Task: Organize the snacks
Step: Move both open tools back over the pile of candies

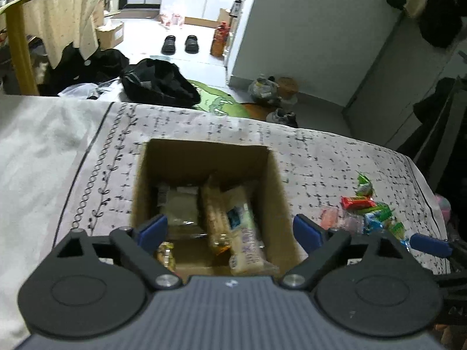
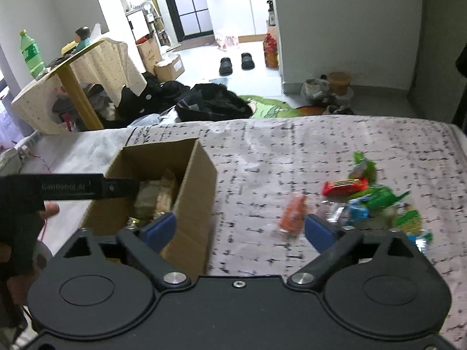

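Observation:
An open cardboard box (image 1: pixel 271 180) stands on the patterned cloth and holds several wrapped snacks (image 1: pixel 242 227). My left gripper (image 1: pixel 230 229) is open and empty, just above the box's near side. A heap of loose snacks lies to the right: a red bar (image 1: pixel 357 202), green packets (image 1: pixel 364 182) and blue ones. In the right wrist view the box (image 2: pixel 195 198) is at the left and the heap (image 2: pixel 376 201) at the right, with an orange packet (image 2: pixel 293 214) nearest. My right gripper (image 2: pixel 240 227) is open and empty, above the cloth between the box and the orange packet.
The cloth-covered surface (image 2: pixel 321 145) ends at a far edge with the floor beyond. Black bags (image 2: pixel 213 102), shoes (image 2: pixel 236 61) and a draped yellow-legged table (image 2: pixel 78 93) with a green bottle (image 2: pixel 30 54) stand behind. The left gripper's body (image 2: pixel 67 189) reaches over the box.

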Available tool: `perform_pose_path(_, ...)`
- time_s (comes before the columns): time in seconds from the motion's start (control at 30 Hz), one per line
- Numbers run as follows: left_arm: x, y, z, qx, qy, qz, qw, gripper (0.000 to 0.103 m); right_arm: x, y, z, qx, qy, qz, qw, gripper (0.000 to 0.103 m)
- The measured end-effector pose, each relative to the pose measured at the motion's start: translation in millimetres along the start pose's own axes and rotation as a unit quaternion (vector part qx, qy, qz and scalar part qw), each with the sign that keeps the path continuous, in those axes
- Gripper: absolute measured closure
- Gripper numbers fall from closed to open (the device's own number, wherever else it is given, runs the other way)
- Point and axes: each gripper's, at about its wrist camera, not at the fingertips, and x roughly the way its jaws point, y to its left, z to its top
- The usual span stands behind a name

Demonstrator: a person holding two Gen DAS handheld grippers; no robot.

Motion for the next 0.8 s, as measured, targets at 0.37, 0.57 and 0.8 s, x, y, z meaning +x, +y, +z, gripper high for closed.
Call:
perform_pose_path(0.37,-7,-44,1,0.05,-0.019,-0.018,0.9984,0.0,-19,-35,-11,0.02,-0.003,-0.008,1.0,0.0)
perform_pose_path(0.57,-7,-64,5,0.062,-0.007,-0.041,0.9972,0.0,-28,-55,-17,0.037,-0.003,-0.024,0.999,0.0)
perform_pose_path(0.8,-3,-91,5,0.089,0.003,-0.048,0.9949,0.0,-36,-80,-22,0.06,-0.005,-0.037,0.997,0.0)
